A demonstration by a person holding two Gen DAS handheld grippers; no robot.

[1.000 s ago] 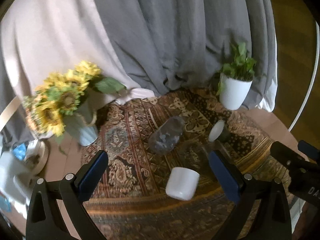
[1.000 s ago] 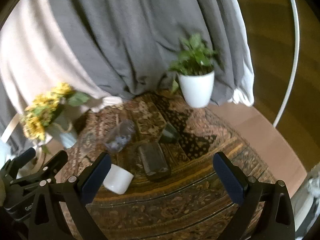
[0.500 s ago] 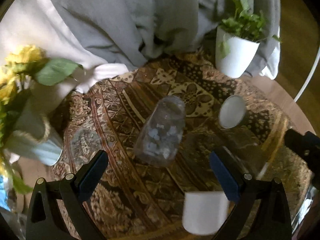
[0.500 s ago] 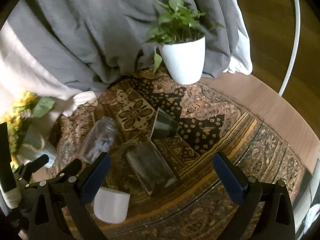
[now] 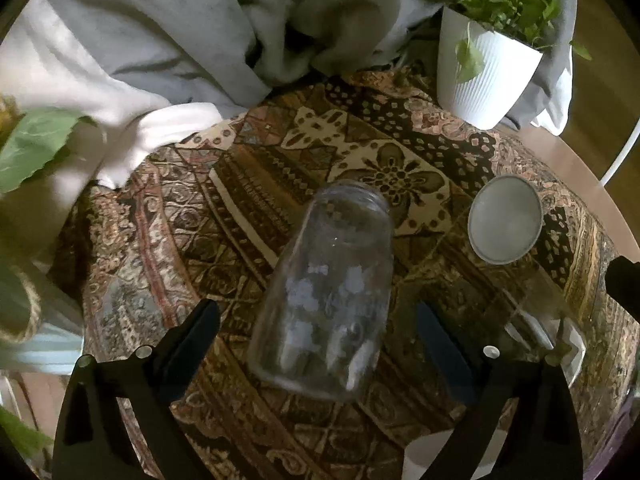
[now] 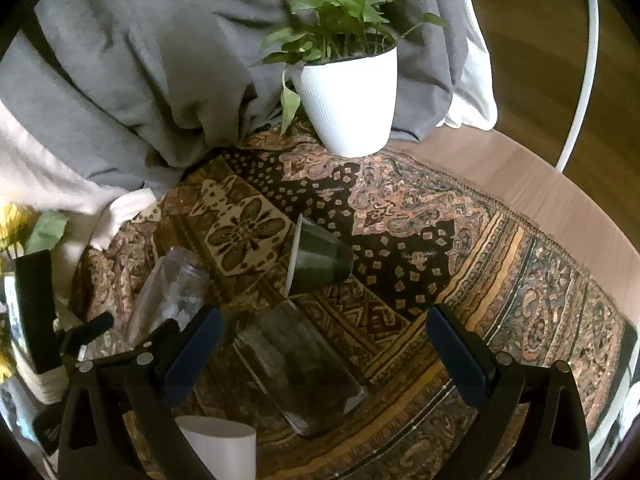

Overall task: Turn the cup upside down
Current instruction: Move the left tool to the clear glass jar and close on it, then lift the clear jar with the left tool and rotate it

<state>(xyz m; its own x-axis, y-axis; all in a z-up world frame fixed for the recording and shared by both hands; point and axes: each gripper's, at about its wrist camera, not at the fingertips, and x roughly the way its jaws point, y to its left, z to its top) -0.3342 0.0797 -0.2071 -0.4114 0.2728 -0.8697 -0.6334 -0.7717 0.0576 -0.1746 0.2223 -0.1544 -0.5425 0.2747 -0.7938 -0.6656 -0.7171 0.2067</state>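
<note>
1. While both grippers hang low over a patterned cloth (image 6: 460, 240), the left gripper (image 5: 320, 344) has its fingers spread wide on either side of a clear glass jar (image 5: 328, 292) without touching it.
2. Beside it, the right gripper (image 6: 320, 344) also holds its fingers wide apart, straddling a clear square glass (image 6: 300, 364) that lies on its side.
3. At the back, a white ribbed pot (image 6: 348, 104) stands upright with a green plant in it.
4. That jar lies on its side, mouth away from the camera, nothing visible inside.
5. Just beyond the square glass, a dark green cup (image 6: 320, 260) lies tipped, its pale inside (image 5: 505, 218) bare.
6. Nearest, a white cup (image 6: 220, 452) shows at the bottom edge.
</note>
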